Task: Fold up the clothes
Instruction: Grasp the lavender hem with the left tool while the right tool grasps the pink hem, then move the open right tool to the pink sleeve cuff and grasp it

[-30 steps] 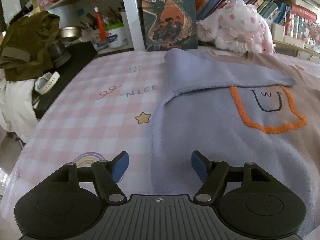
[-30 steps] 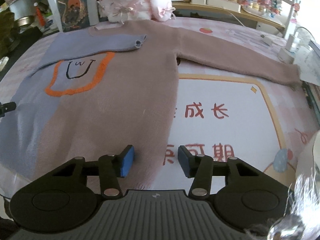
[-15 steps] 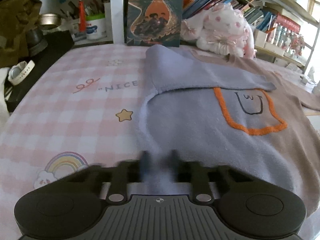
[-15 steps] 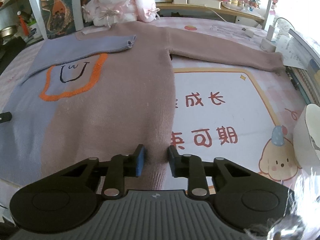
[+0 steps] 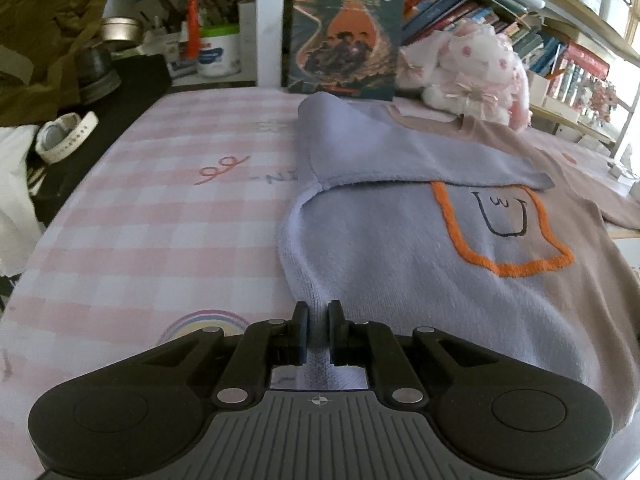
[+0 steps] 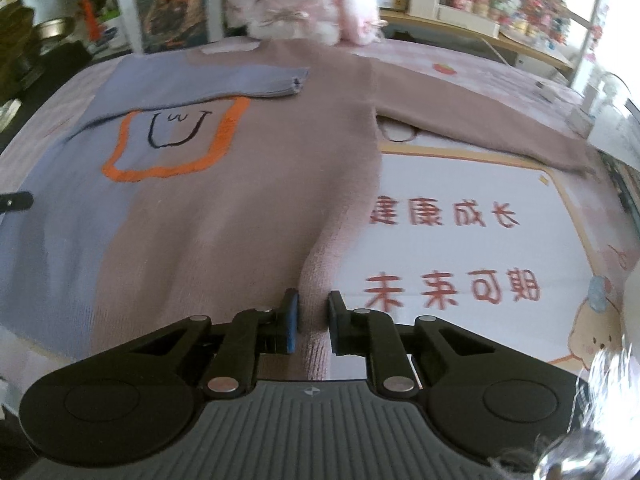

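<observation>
A lilac and dusty-pink sweater with an orange-outlined smiley patch lies flat on the table. Its lilac sleeve is folded across the chest; its pink sleeve stretches out to the right. My left gripper is shut on the lilac bottom-left hem corner. My right gripper is shut on the pink bottom-right hem corner of the sweater, which bunches up between the fingers.
The table has a pink checked cloth and a white mat with red characters. A plush rabbit, an upright book and shelves stand behind. A watch and olive bag lie left.
Both grippers went from open to shut, moving forward onto the sweater's bottom hem corners. The fabric is now pinched and slightly raised at each corner.
</observation>
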Available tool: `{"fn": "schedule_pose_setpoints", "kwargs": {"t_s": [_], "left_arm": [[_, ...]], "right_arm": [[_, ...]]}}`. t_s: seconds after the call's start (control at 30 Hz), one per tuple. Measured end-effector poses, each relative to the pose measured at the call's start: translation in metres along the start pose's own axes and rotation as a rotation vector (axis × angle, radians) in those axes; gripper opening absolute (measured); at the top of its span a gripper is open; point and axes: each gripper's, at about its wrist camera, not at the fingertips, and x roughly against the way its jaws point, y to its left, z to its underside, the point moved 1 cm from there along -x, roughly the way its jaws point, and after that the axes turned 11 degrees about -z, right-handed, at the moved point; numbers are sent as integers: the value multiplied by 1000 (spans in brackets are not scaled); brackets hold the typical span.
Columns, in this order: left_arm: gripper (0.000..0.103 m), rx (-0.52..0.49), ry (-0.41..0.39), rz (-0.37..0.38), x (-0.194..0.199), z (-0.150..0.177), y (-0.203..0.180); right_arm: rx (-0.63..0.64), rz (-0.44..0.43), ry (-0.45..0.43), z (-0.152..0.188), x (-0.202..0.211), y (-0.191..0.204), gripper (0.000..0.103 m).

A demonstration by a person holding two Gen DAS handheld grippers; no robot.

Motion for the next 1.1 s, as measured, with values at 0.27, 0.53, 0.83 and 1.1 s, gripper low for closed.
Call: {"fn": "schedule_pose_setpoints", "kwargs": {"t_s": [0.27,0.53,0.83,1.1], "left_arm": [[13,3,-9,-5,1,3,7],[23,15,-105,-9,31,-3,10],[67,-114,-153,62,39,5,-40],[76,-144,-138,67,45,20,-78]], "right_arm": [[14,-3,-5,1,-3,13,14],[-42,25,-32,2,7,7,30],[-126,65,-97,-6,28,-18,55],[-134,97,-117,-25,34,-58,61]]}}
